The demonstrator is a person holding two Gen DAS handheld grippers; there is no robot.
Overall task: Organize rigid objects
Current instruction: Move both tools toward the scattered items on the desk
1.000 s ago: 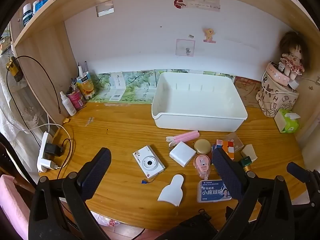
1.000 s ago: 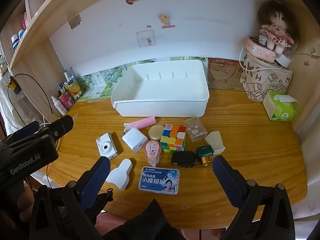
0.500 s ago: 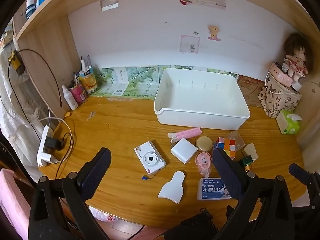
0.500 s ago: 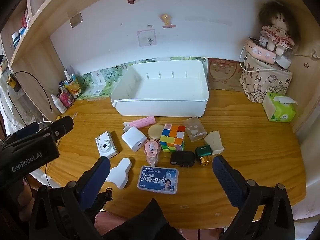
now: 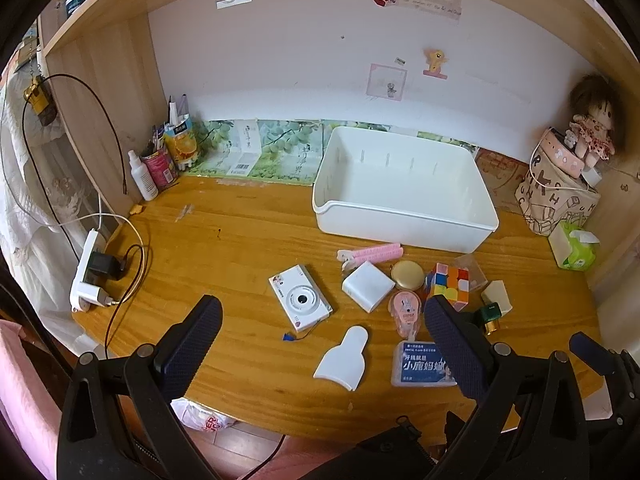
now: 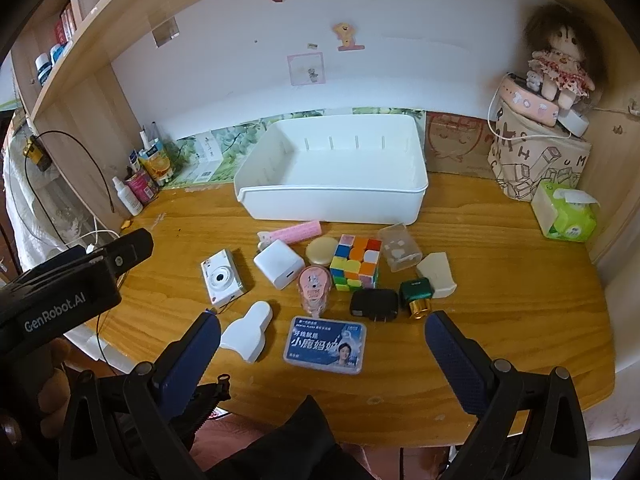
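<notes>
An empty white bin point(image 5: 404, 196) point(image 6: 336, 172) stands at the back of the wooden desk. In front of it lie several small objects: a white camera point(image 5: 300, 297) point(image 6: 222, 278), a white charger point(image 5: 368, 286) point(image 6: 279, 264), a Rubik's cube point(image 5: 448, 285) point(image 6: 356, 262), a pink roller point(image 6: 296, 232), a pink tape dispenser point(image 6: 314, 286), a blue floss box point(image 5: 422, 364) point(image 6: 325, 345), a white scoop-shaped piece point(image 5: 344, 358) point(image 6: 248, 332) and a black adapter point(image 6: 374, 302). My left gripper point(image 5: 320, 344) and right gripper point(image 6: 322, 354) are both open and empty, held above the desk's front edge.
A doll on a patterned box point(image 6: 540, 120) and a green tissue pack point(image 6: 568, 212) stand at the right. Bottles and a pen cup point(image 5: 160, 164) stand at the back left, and a power strip with cables point(image 5: 92, 276) lies on the left edge. A shelf runs overhead.
Both grippers have pulled back and up a little, so the desk objects look slightly farther away. Nothing on the desk has moved.
</notes>
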